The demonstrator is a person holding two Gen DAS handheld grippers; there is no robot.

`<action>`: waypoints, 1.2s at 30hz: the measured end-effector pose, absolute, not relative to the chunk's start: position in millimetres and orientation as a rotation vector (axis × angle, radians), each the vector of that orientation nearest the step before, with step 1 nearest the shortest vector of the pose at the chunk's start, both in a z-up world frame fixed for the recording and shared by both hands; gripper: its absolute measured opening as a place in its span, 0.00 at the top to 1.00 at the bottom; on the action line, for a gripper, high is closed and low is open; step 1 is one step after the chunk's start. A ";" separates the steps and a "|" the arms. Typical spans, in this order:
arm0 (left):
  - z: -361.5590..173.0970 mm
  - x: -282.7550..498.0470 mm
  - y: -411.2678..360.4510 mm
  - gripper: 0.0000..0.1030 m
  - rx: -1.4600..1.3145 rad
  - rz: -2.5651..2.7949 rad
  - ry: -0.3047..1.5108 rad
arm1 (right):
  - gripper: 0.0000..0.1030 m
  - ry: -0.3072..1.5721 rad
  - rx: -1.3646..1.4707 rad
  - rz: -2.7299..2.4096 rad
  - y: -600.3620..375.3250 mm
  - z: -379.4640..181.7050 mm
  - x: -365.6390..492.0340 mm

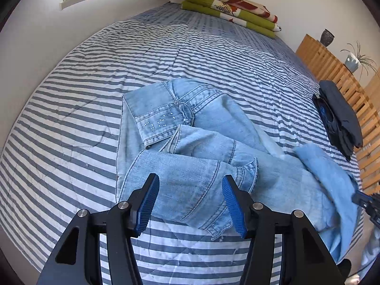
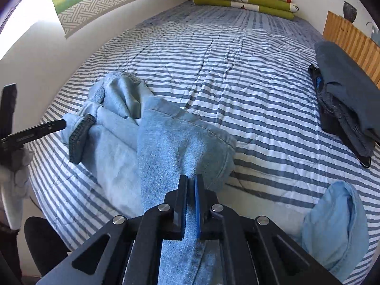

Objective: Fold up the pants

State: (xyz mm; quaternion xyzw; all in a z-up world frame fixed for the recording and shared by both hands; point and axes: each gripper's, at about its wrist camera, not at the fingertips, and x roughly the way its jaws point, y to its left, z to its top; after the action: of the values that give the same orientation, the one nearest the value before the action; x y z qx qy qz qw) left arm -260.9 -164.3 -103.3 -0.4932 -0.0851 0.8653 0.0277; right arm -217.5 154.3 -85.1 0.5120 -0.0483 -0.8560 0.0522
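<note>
Light blue jeans (image 1: 190, 147) lie crumpled on the striped bed cover (image 1: 71, 123), with the waistband and a studded pocket flap toward the far side. My left gripper (image 1: 191, 190) hovers open just over a bunched leg cuff, and its blue pads do not press on the cloth. In the right wrist view the jeans (image 2: 166, 142) run from the heap toward me. My right gripper (image 2: 191, 185) is shut on a fold of that denim. At the left edge of that view, one dark finger (image 2: 79, 137) of the left gripper rests by the heap.
A paler blue cloth (image 2: 332, 232) hangs over the bed's near right edge. Folded dark clothes (image 1: 342, 118) sit at the right by a wooden slatted rail (image 1: 332, 71). Folded green and red blankets (image 1: 232, 9) lie at the far end, against a white wall.
</note>
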 end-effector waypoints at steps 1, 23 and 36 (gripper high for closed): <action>-101.9 -260.0 -166.9 0.43 -1.525 2.682 -0.264 | 0.95 -0.159 1.532 -2.604 159.7 -75.6 -202.9; -126.9 -228.3 -208.9 0.92 -1.515 2.609 -0.323 | 0.59 -0.225 1.675 -2.685 252.1 -82.0 -124.4; -130.1 -134.6 -289.8 0.76 -1.622 2.610 -0.455 | 0.56 -0.173 1.695 -2.593 211.9 -129.9 -198.9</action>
State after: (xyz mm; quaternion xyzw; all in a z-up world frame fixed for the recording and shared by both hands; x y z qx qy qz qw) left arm -134.6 -289.8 -130.1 -0.5219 -0.1466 0.8401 0.0177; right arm -198.9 211.9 -129.9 0.5461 -0.0559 -0.8356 0.0193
